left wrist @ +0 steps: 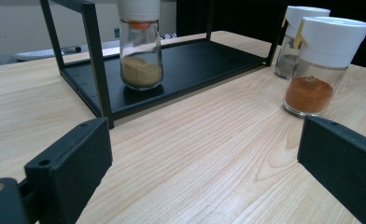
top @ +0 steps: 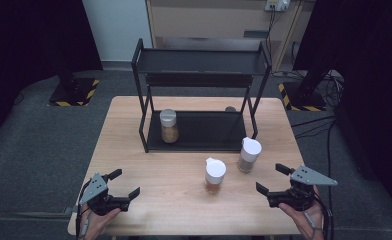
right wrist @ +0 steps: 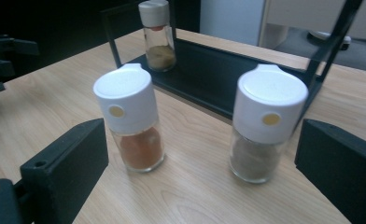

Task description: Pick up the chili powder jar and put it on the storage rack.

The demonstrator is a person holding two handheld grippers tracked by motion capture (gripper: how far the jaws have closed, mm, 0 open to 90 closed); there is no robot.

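One jar (top: 169, 126) of tan spice already stands on the left of the black rack's (top: 146, 127) lower shelf; we judge two remain. Our left gripper (top: 125, 183) rests near the table's (top: 134, 155) near left edge, jaws apart and empty. Right of it, the orange spice jar (top: 215, 175) and grey spice jar (top: 248, 154) wait on pale wood. Our right gripper (top: 273, 178) hovers open beside them. Grey carpet and dark curtains surround us.
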